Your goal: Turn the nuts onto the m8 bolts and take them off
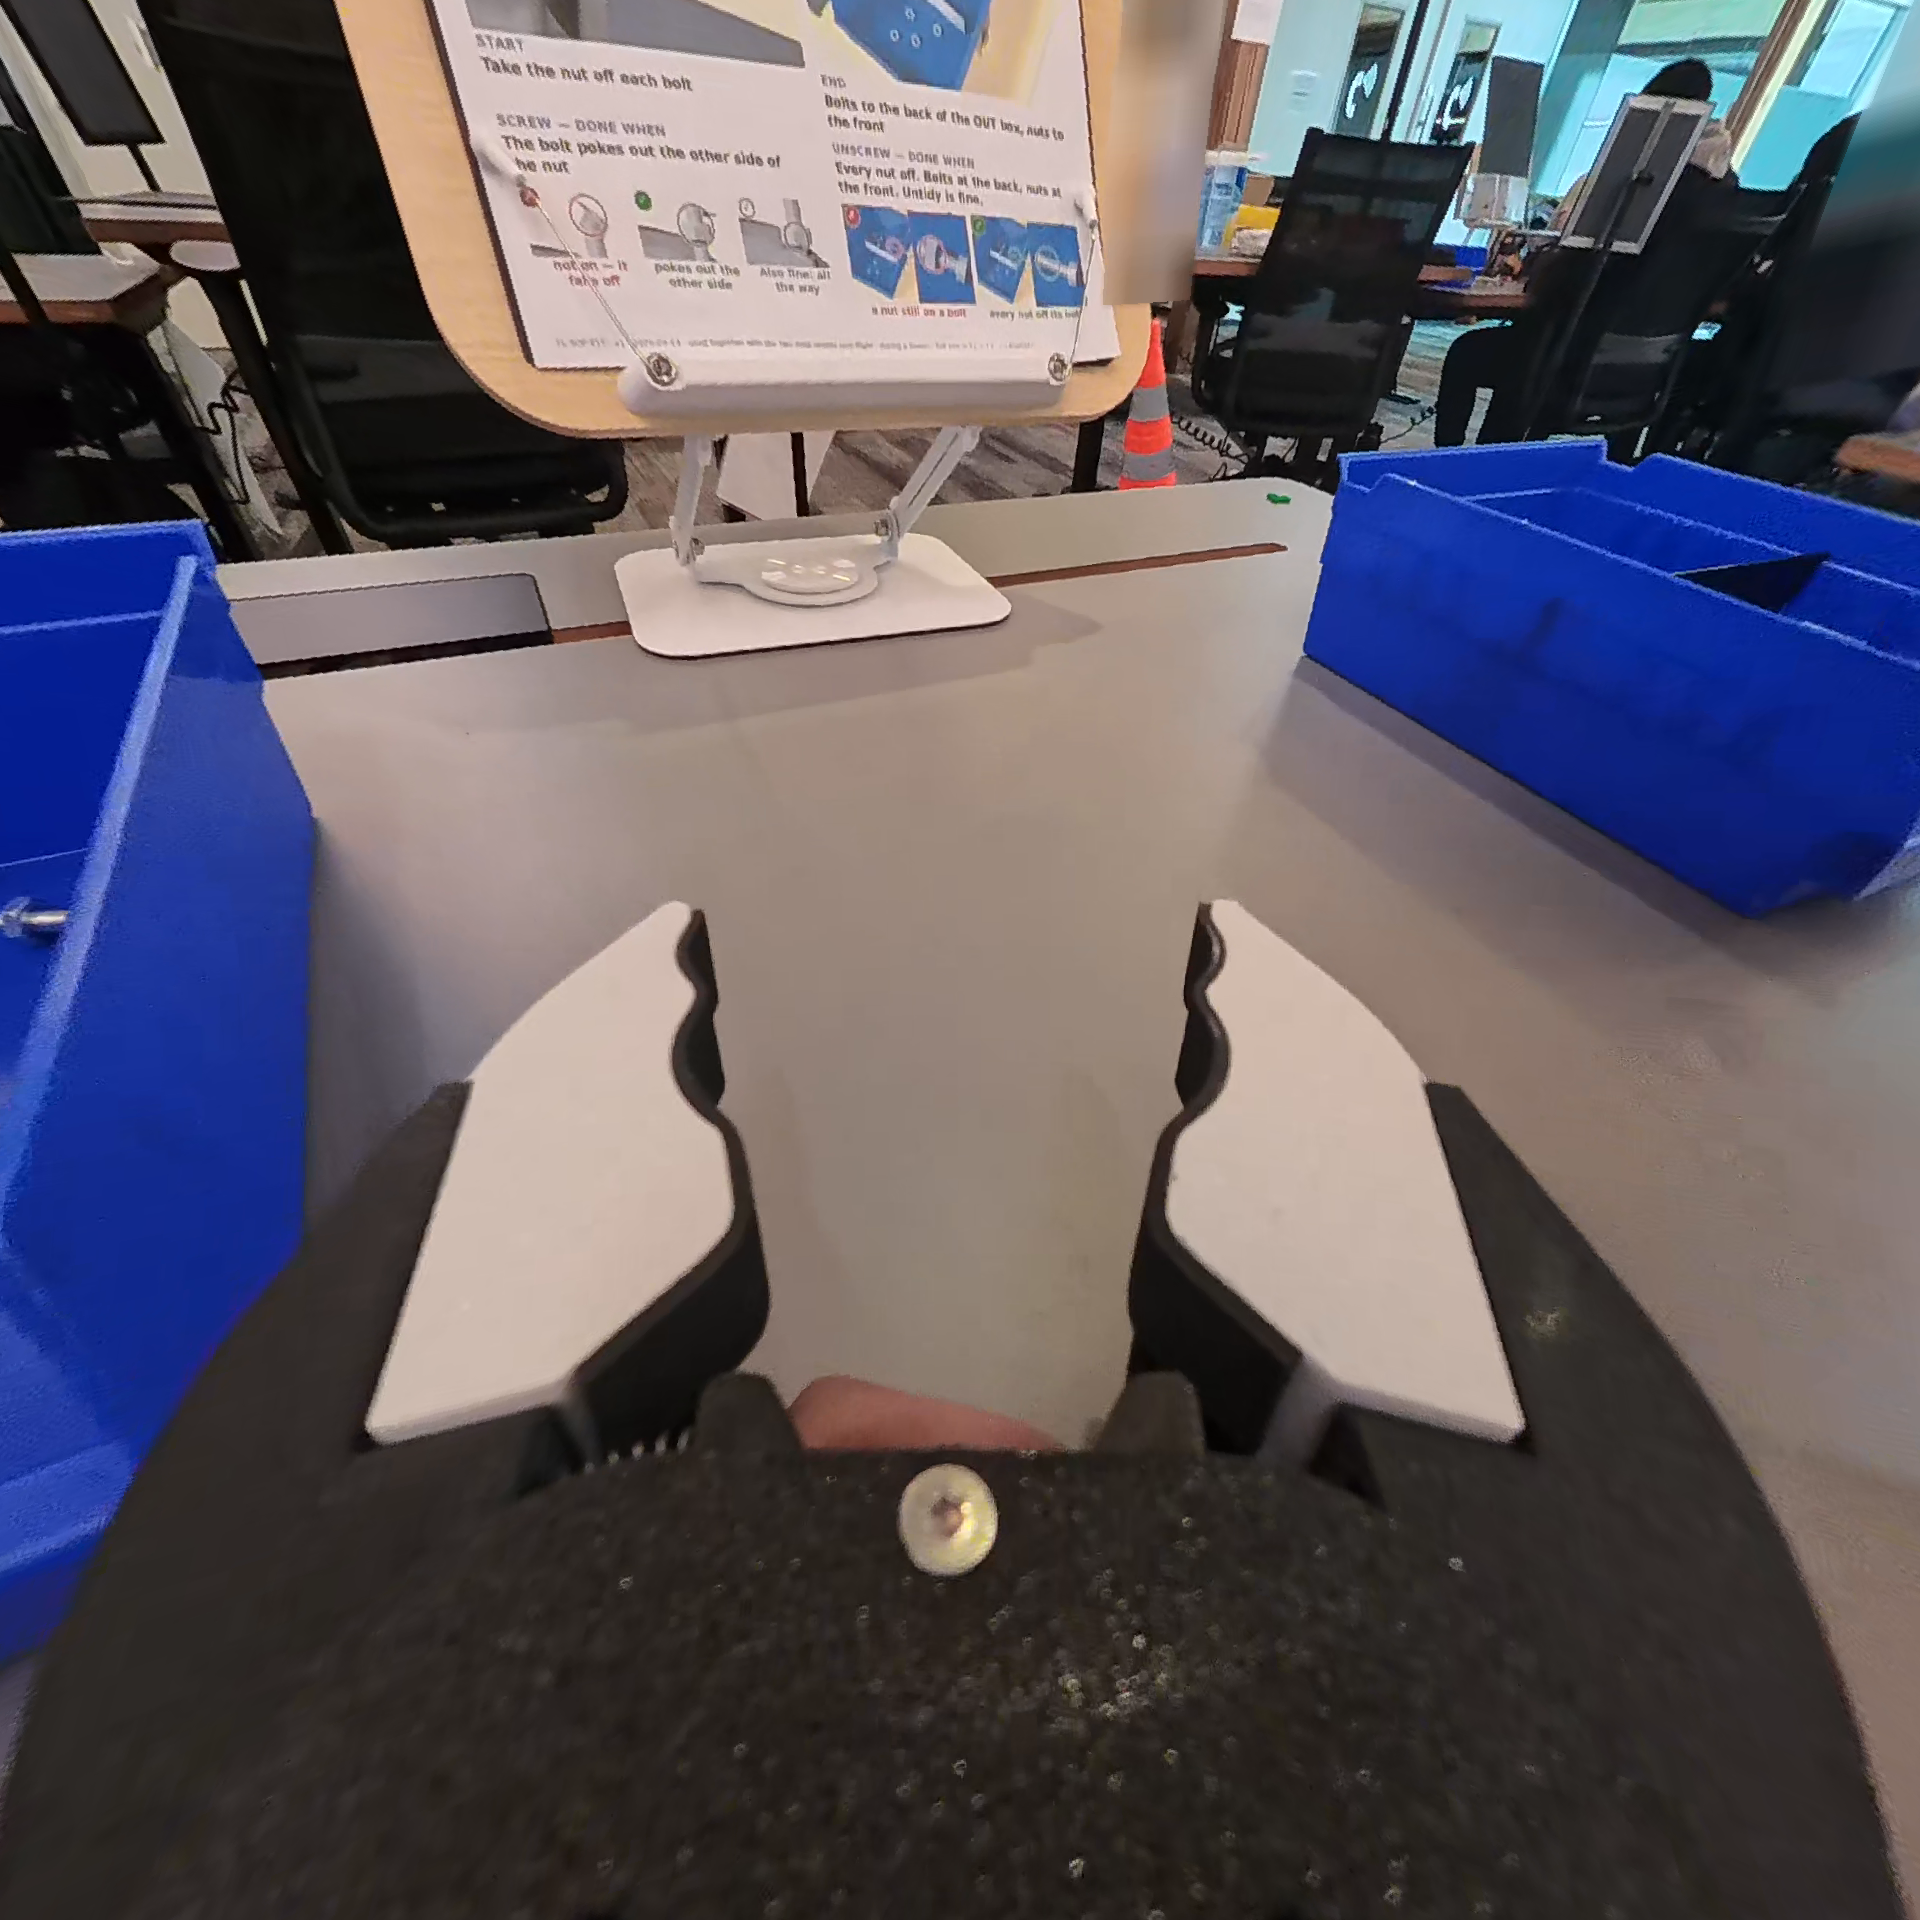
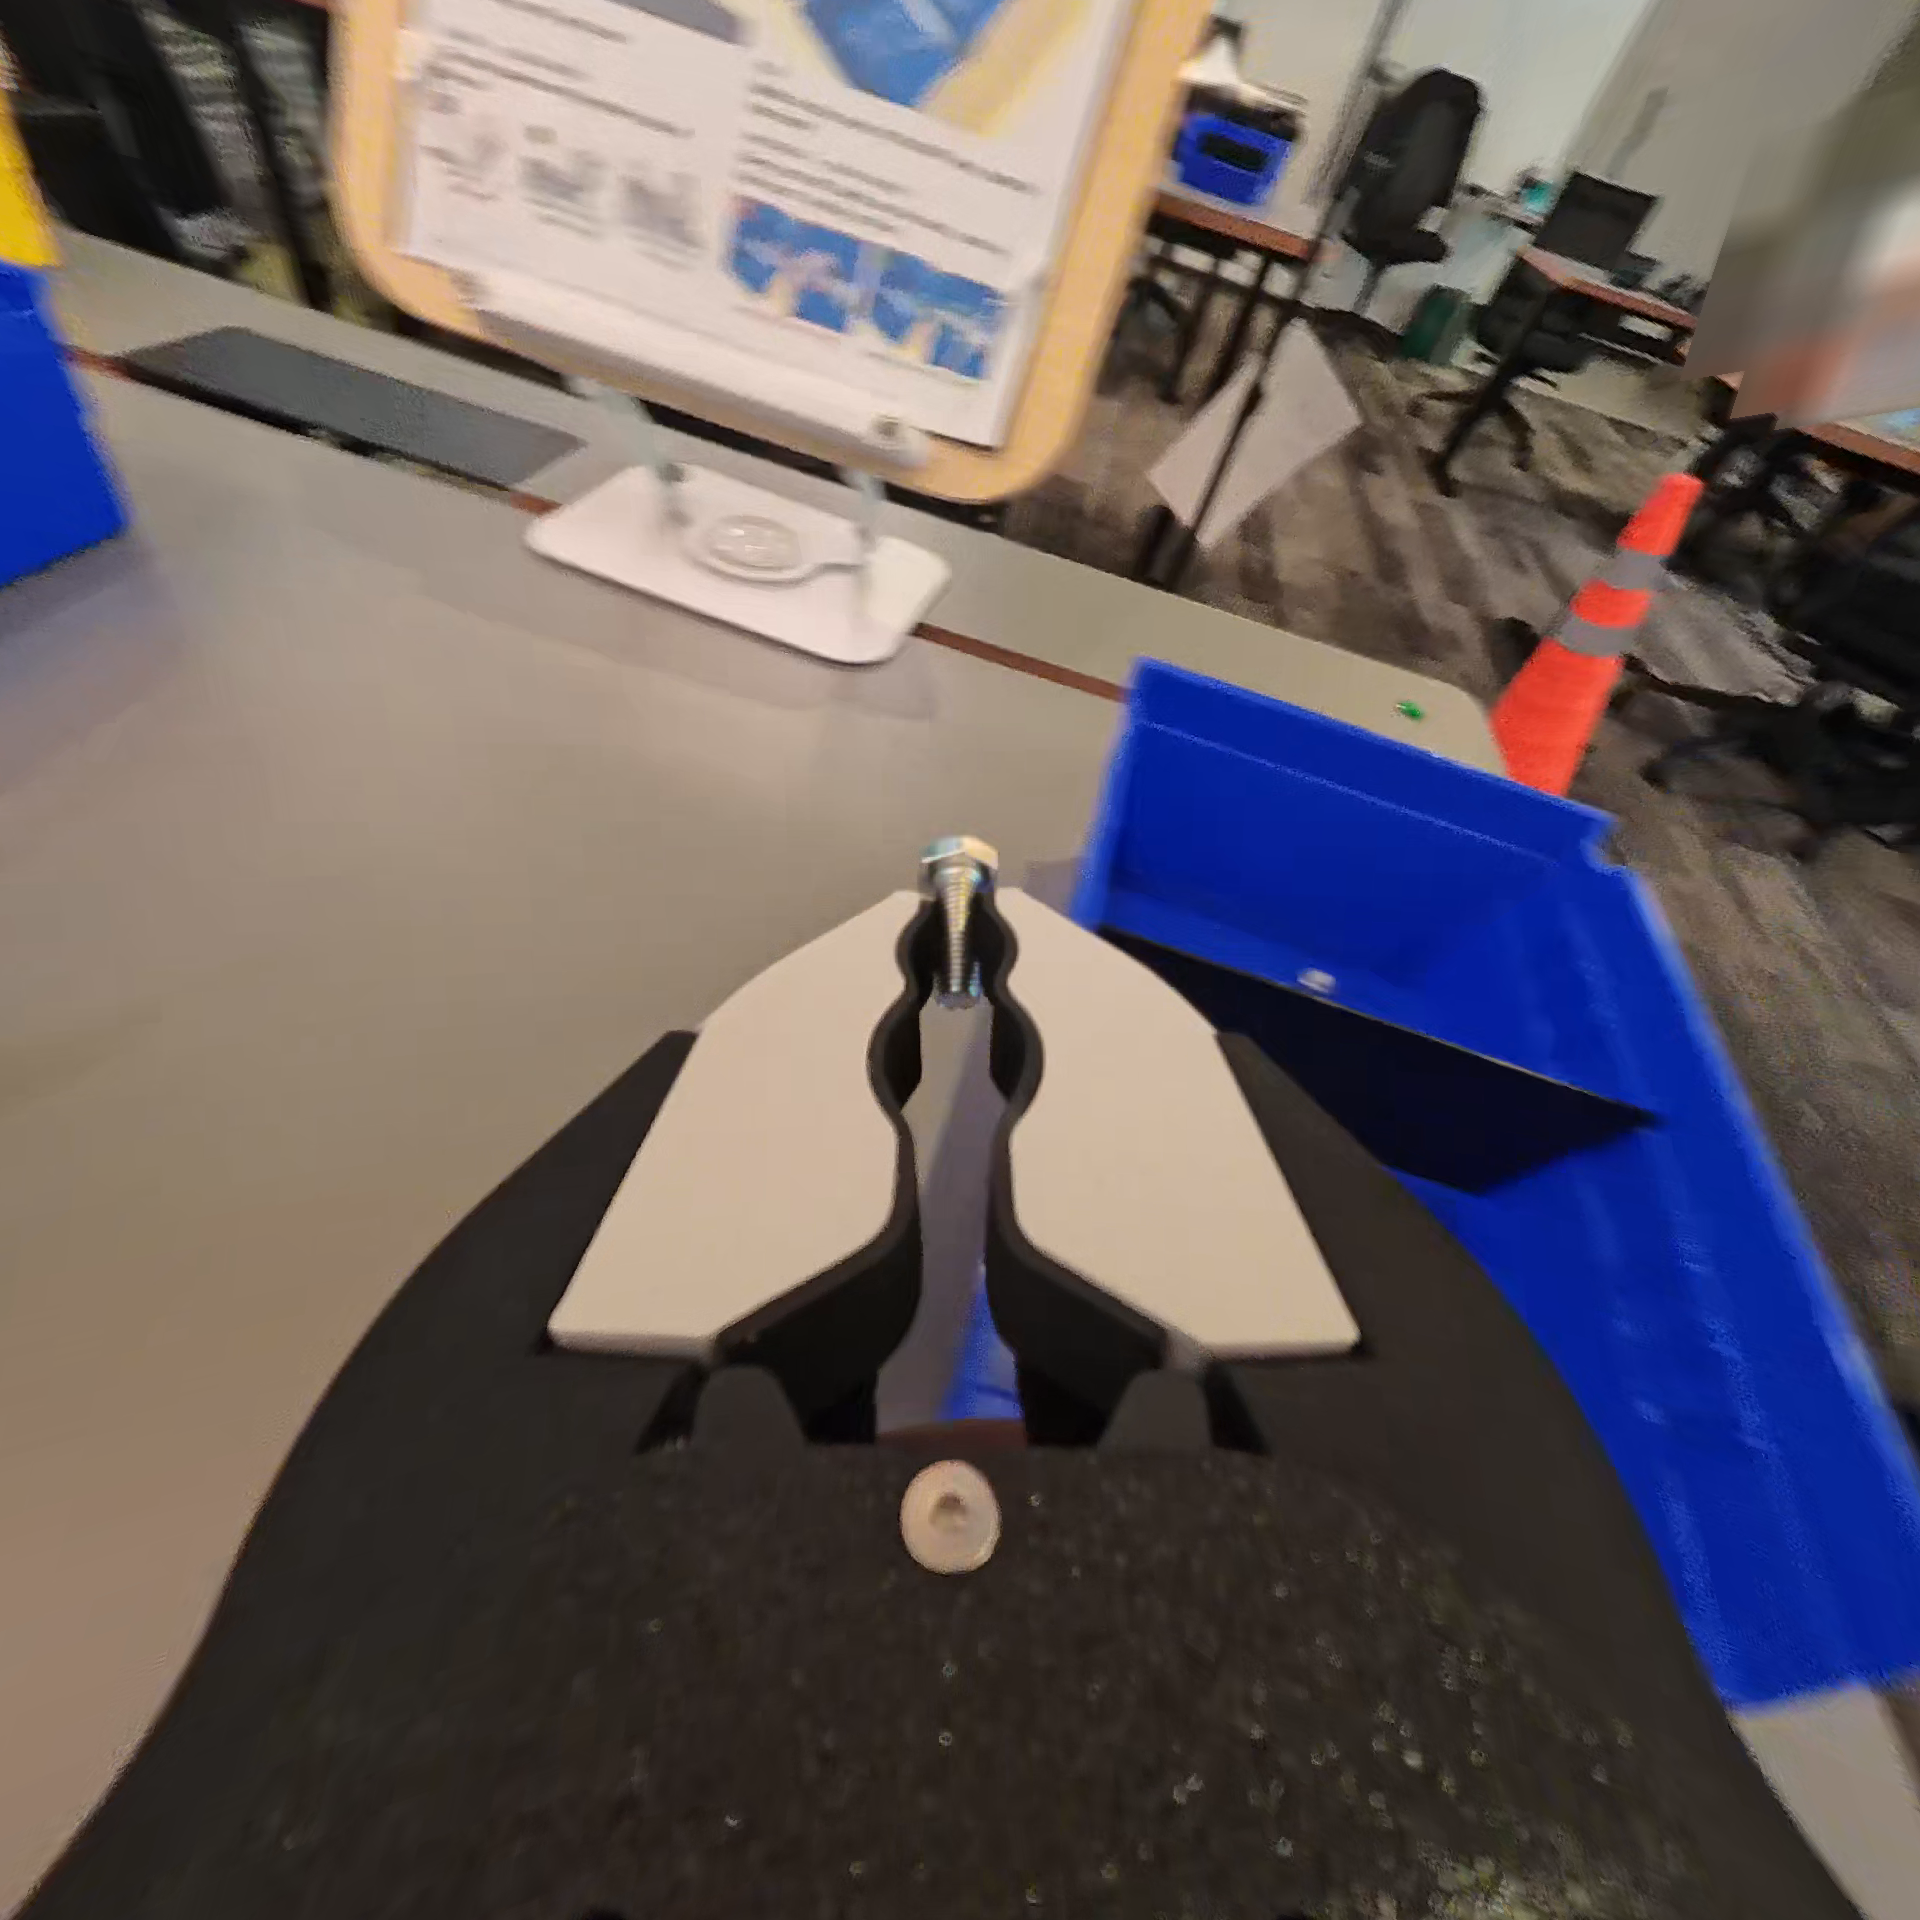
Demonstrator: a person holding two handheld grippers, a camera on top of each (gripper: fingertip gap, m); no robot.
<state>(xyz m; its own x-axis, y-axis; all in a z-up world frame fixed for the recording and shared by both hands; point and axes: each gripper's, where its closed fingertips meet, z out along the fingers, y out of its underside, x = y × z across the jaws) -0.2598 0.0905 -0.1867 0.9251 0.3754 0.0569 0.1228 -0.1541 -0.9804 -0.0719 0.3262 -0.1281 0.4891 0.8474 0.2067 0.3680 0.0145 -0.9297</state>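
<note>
While the grey table [image 1: 935, 831] carries a blue bin at left [image 1: 156, 935] and another at right [image 1: 1610, 707], an instruction board on a stand [image 1: 769, 260] sits at the far edge. Left gripper [image 1: 951, 935] spread wide, empty. Right gripper [image 2: 958, 935] clenched on a bolt [image 2: 958, 935] by its threaded shank, head pointing away, near the right bin's [image 2: 1351, 831] left wall.

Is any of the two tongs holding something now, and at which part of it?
The right tongs grip a bolt by its threaded shank, head pointing away. The left tongs are open and hold nothing.
</note>
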